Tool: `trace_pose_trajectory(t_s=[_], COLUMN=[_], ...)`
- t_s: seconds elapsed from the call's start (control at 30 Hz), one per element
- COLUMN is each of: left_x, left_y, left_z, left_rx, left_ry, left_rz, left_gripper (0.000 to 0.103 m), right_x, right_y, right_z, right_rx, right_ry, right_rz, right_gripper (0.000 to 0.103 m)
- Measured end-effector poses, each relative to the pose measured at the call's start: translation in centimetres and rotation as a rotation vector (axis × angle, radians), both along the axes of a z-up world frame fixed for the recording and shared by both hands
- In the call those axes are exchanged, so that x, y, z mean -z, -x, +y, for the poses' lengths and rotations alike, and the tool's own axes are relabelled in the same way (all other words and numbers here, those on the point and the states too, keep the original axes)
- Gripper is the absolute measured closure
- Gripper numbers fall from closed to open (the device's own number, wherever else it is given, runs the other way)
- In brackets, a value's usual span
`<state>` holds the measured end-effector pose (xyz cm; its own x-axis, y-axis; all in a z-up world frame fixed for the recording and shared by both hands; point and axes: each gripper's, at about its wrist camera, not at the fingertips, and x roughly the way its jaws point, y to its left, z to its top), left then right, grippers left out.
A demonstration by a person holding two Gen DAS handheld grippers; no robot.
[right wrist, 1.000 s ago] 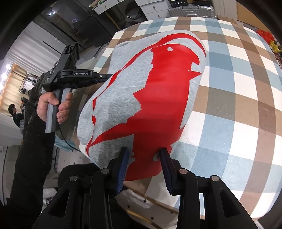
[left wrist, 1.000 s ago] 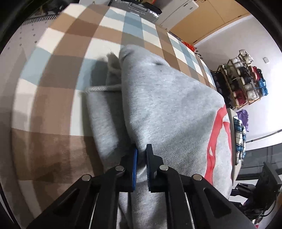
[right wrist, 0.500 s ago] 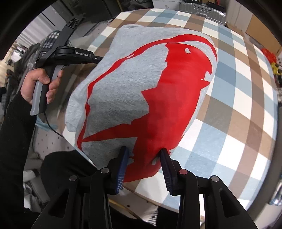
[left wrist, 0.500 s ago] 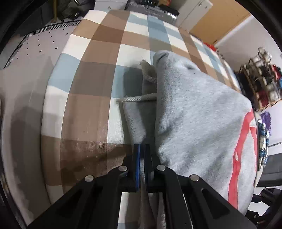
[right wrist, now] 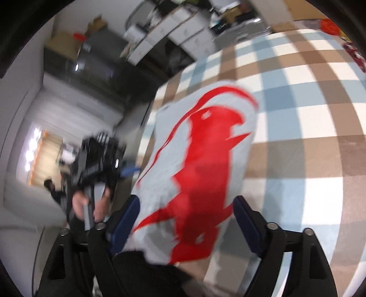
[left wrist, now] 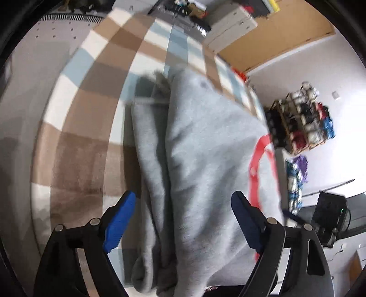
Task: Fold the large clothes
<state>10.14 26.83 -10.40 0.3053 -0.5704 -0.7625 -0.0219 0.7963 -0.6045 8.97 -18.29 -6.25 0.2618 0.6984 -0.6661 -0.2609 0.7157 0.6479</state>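
Note:
A folded grey sweatshirt [left wrist: 205, 146] with a red print [right wrist: 205, 160] lies on the checked table cover [left wrist: 91, 102]. My left gripper [left wrist: 183, 212] is open, its blue pads wide apart on either side of the sweatshirt's near folded edge. My right gripper [right wrist: 185, 219] is also open, its pads spread on either side of the sweatshirt's near end with the red print. The left gripper and the hand that holds it show blurred in the right wrist view [right wrist: 98, 160], beside the garment's left side.
The checked cover [right wrist: 308, 114] stretches to the right of the garment. White cabinets [left wrist: 228, 20] and a wooden board stand past the table's far end. A shelf rack [left wrist: 304, 121] with coloured items stands against the right wall. Hanging cloths [left wrist: 295, 178] are below it.
Both grippers have opened wide and let go of the sweatshirt. Both views are blurred from motion and have pulled back a little from the garment.

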Motion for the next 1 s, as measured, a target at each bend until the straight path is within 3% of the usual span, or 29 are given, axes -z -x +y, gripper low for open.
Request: trace_pose_trajectory(t_s=[0.13,0.2,0.23,0.3,0.37,0.43,0.57,0.63,0.7,0.8,0.87,1.0], left_x=[2.5,3.3,3.3,3.8,4.4,4.7,4.6,4.0,3.9,3.1,2.5,1.6], left_y=[-0.8,-1.1,-1.2,-1.6,-1.9,-1.8,-1.6,-1.4,-0.9,-0.5,-0.5,1.0], left_z=[-0.8,-1.0,-1.0,-0.5,-0.1,-0.2,-1.3,-2.2,-2.9,-3.9,-5.1,-9.4], left_rx=[0.033,0.044,0.04,0.032,0.023,0.033,0.089,0.104,0.108,0.117,0.145,0.215], left_ry=[0.022,0.044,0.061,0.15,0.226,0.27,0.251,0.216,0.201,0.166,0.125,0.015], left_rz=[0.093,0.112,0.108,0.124,0.125,0.131,0.11,0.087,0.082,0.067,0.05,0.041], left_gripper=[0.021,0.021,0.016,0.016,0.009,0.009,0.01,0.011,0.019,0.036,0.055,0.059], right_x=[3.3,4.7,5.2,6.1,7.5,8.6,9.1,8.6,8.3,7.9,7.4,6.9], right_y=[-1.9,-2.7,-3.1,-3.3,-4.0,-4.3,-4.7,-4.6,-4.5,-4.3,-3.8,-2.4], right_z=[0.1,0.4,0.4,0.6,1.1,1.5,2.7,2.8,2.6,1.9,1.0,-1.7], right_rx=[0.007,-0.007,-0.01,-0.01,-0.009,-0.014,-0.029,-0.037,-0.048,-0.057,-0.063,-0.083], right_ry=[0.01,-0.034,-0.07,-0.125,-0.172,-0.227,-0.257,-0.253,-0.244,-0.231,-0.213,-0.174], right_rz=[0.055,0.078,0.091,0.117,0.157,0.193,0.189,0.171,0.155,0.134,0.117,0.109], right_gripper=[0.017,0.016,0.014,0.011,0.004,0.003,0.006,0.018,0.026,0.03,0.031,0.032])
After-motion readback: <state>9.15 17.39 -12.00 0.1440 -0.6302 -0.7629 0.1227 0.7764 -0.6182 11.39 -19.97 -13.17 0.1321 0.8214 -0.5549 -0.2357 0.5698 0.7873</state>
